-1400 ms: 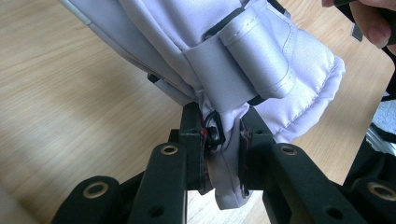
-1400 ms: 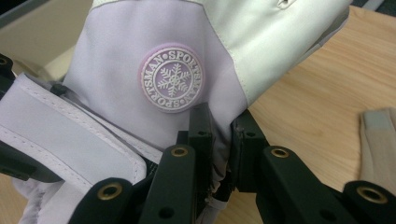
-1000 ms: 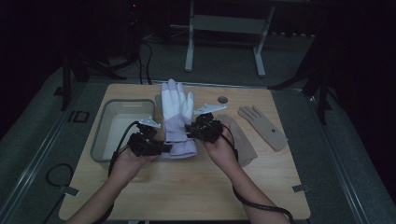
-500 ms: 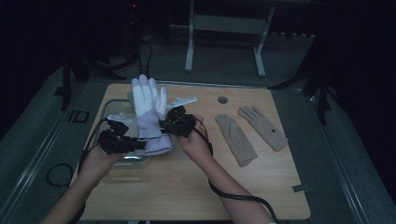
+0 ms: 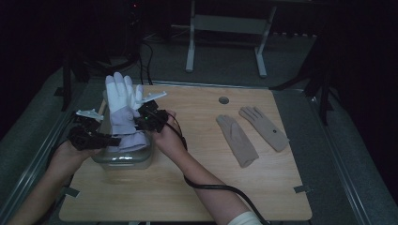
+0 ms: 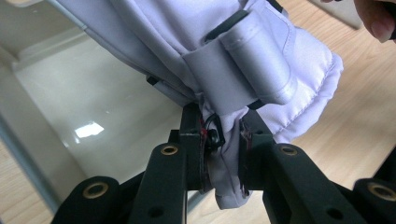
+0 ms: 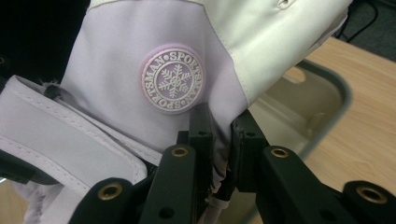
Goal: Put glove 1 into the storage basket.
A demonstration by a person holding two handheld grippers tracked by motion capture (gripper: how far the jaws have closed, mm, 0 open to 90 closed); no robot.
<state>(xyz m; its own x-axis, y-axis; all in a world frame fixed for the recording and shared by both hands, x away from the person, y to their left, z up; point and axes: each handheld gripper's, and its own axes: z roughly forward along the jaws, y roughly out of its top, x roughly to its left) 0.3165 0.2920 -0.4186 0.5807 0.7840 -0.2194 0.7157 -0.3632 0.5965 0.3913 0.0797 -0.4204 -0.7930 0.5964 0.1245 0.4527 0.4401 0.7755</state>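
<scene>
A pale lilac and white ski glove (image 5: 121, 110) is held upright, fingers up, above a clear plastic bin (image 5: 123, 159) at the table's left. My left gripper (image 5: 107, 139) is shut on the glove's cuff from the left; in the left gripper view the cuff fabric (image 6: 223, 158) is pinched between the jaws of the left gripper (image 6: 220, 154), under a grey strap (image 6: 252, 65). My right gripper (image 5: 141, 123) is shut on the glove from the right; in the right gripper view the right gripper (image 7: 220, 140) pinches fabric below a round snowflake badge (image 7: 173, 78).
Two tan gloves (image 5: 238, 139) (image 5: 264, 127) lie flat on the right half of the wooden table (image 5: 197, 187). A round hole (image 5: 224, 100) sits near the far edge. A cable (image 5: 211, 187) trails from the right hand. Metal stand legs (image 5: 190, 51) rise beyond the table.
Both hands have carried the glove leftward, from the table's middle to above the clear bin. Both grips stay shut on it.
</scene>
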